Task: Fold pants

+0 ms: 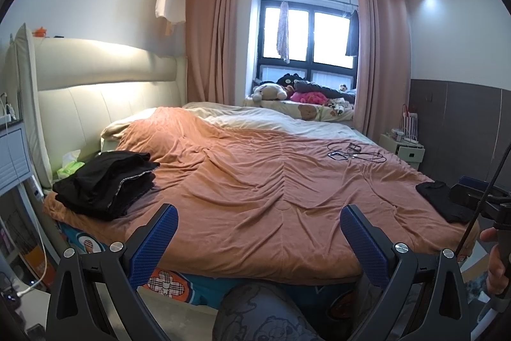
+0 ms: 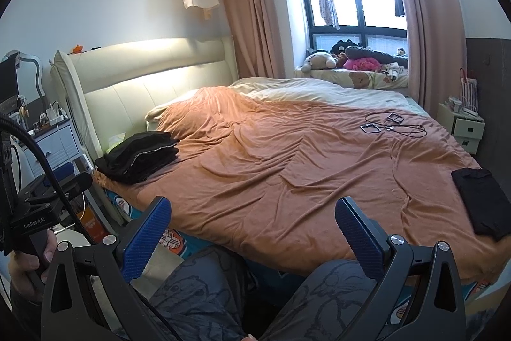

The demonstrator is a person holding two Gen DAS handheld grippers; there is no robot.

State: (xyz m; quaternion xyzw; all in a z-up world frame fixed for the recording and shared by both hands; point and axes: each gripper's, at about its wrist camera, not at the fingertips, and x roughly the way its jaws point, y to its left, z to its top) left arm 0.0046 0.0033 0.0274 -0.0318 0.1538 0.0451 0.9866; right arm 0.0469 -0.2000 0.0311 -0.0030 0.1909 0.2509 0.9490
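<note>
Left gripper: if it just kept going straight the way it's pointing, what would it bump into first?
Most likely the orange blanket on the bed. The left gripper is open, empty, and aimed over the near edge at bare blanket; the black clothes stack sits off to its left. Depth is uncertain.

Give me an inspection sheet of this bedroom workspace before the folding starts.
Surface: orange blanket on the bed, wrinkled, middle bare.
Job's things: black stack by the headboard; folded black garment at the far right edge.
Clutter: green tissue pack behind the stack.
Grippers: left gripper and right gripper open, holding nothing.
Cables: black cords and small devices on the blanket.
Surroundings: window sill with plush toys; pink curtains.
</note>
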